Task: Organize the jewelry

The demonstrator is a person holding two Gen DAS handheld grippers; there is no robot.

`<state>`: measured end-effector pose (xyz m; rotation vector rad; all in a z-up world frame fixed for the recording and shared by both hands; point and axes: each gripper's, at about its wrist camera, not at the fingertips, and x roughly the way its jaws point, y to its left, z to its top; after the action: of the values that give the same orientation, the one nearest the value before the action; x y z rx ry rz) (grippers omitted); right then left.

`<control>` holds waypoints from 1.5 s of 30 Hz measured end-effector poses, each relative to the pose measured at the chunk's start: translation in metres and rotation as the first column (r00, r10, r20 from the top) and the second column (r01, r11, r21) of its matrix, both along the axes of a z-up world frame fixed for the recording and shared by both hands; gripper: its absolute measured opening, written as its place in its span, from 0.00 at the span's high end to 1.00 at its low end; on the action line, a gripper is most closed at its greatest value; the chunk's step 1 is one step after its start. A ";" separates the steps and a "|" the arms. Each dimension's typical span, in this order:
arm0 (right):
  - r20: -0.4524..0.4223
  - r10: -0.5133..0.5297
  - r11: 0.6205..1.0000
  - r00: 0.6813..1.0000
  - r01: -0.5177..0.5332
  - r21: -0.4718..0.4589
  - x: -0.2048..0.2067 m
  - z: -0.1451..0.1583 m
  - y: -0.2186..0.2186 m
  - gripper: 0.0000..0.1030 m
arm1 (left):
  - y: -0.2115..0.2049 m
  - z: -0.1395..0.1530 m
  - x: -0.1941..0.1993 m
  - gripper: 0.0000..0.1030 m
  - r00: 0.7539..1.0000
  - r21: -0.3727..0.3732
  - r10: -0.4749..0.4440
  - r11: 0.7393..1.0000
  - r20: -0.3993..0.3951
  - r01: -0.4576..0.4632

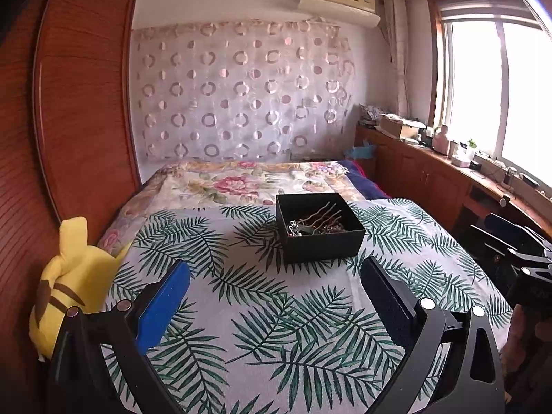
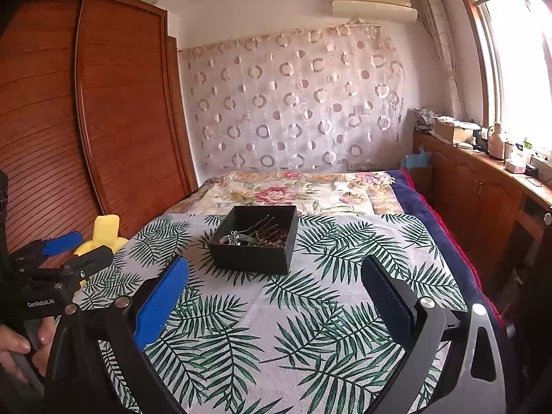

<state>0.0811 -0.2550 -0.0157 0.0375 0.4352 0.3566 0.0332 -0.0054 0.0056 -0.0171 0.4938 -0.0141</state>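
A black open box (image 1: 321, 238) sits on the palm-leaf cloth (image 1: 262, 317) on the bed. Inside it lies a tangle of jewelry (image 1: 315, 224): wavy hairpins, a silver piece and beads. The box (image 2: 255, 252) and the jewelry (image 2: 257, 236) also show in the right wrist view. My left gripper (image 1: 274, 272) is open and empty, a little short of the box. My right gripper (image 2: 274, 272) is open and empty, also short of the box. Each gripper shows at the edge of the other's view: the right one (image 1: 517, 255), the left one (image 2: 69, 252).
A yellow plush toy (image 1: 74, 279) lies at the bed's left edge against the wooden wardrobe (image 1: 82, 103). A floral blanket (image 1: 241, 183) covers the far bed. A wooden counter (image 1: 448, 169) with clutter runs under the window on the right.
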 end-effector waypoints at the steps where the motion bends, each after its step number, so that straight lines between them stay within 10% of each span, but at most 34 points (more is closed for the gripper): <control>1: 0.001 -0.003 1.000 1.000 0.003 0.000 0.000 0.000 0.000 0.02 | 0.000 0.000 0.000 0.07 1.000 -0.001 -0.001 1.000 -0.001 0.001; 45: -0.006 0.000 1.000 1.000 0.000 -0.006 0.002 0.000 -0.002 0.02 | -0.003 0.007 -0.005 0.07 1.000 0.005 0.003 1.000 0.018 -0.003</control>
<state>0.0827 -0.2568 -0.0160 0.0328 0.4418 0.3553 0.0279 -0.0087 0.0122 -0.0124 0.4759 -0.0100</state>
